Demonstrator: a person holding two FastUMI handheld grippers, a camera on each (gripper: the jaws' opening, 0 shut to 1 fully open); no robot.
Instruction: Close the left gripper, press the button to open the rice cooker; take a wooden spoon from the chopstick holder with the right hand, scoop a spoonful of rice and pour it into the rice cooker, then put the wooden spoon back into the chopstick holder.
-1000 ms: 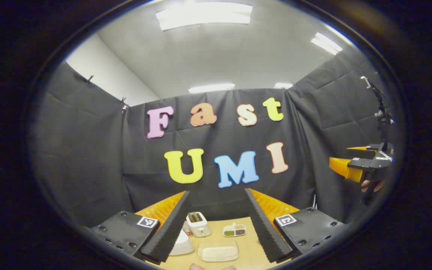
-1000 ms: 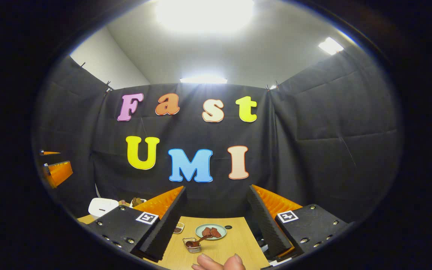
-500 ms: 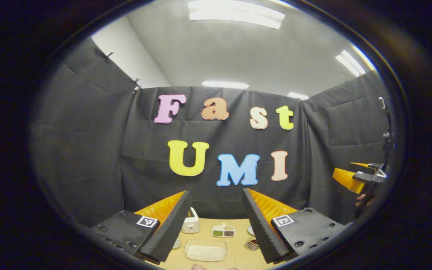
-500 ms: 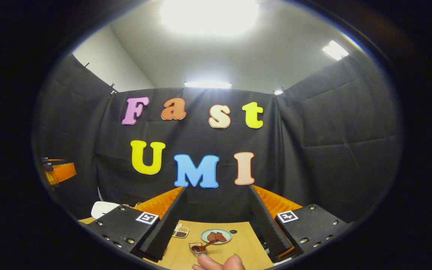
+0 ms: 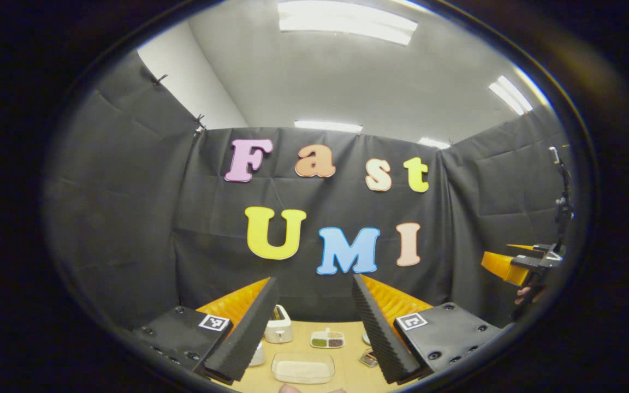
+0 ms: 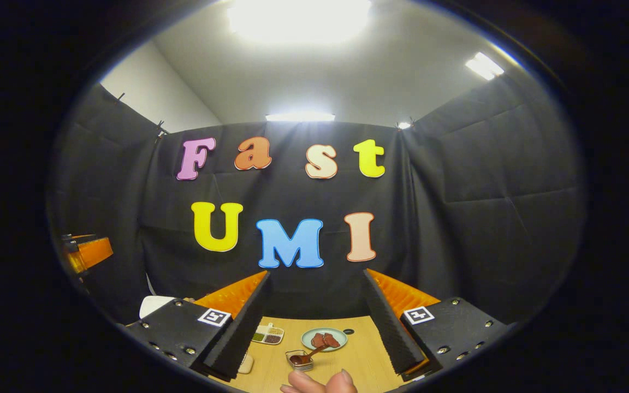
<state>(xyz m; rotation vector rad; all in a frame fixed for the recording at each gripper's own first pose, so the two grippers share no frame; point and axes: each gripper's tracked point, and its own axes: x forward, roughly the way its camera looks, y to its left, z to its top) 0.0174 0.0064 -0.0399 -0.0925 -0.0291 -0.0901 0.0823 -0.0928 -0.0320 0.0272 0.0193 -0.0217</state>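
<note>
**Grippers held wide above a wooden table in a cloth-walled booth**

Table (image 5: 347, 370) of pale wood lies low in both views, backed by black cloth walls clipped up along their top edge. Above them run a white ceiling with long light panels (image 5: 347, 22) and a bare white wall at the upper left.

In the left gripper view, the left gripper (image 5: 309, 322) has its fingers spread well apart, with nothing between them. Between the fingers on the table stand a white toaster (image 5: 278, 330), a small divided dish (image 5: 327, 340) of coloured grains and a clear tray of rice (image 5: 302, 368). A white rounded thing (image 5: 257, 355) peeks out beside the left finger; whether it is the rice cooker cannot be told.

In the right gripper view, the right gripper (image 6: 317, 322) is likewise released, fingers wide. Below it sit a green plate (image 6: 324, 339) with brown pieces and a small clear holder (image 6: 299, 359) with a wooden spoon (image 6: 309, 356) leaning out of it. A hand (image 6: 320, 383) shows at the bottom edge.

Square black-and-white markers sit on each gripper's body; no brand writing is legible.
</note>
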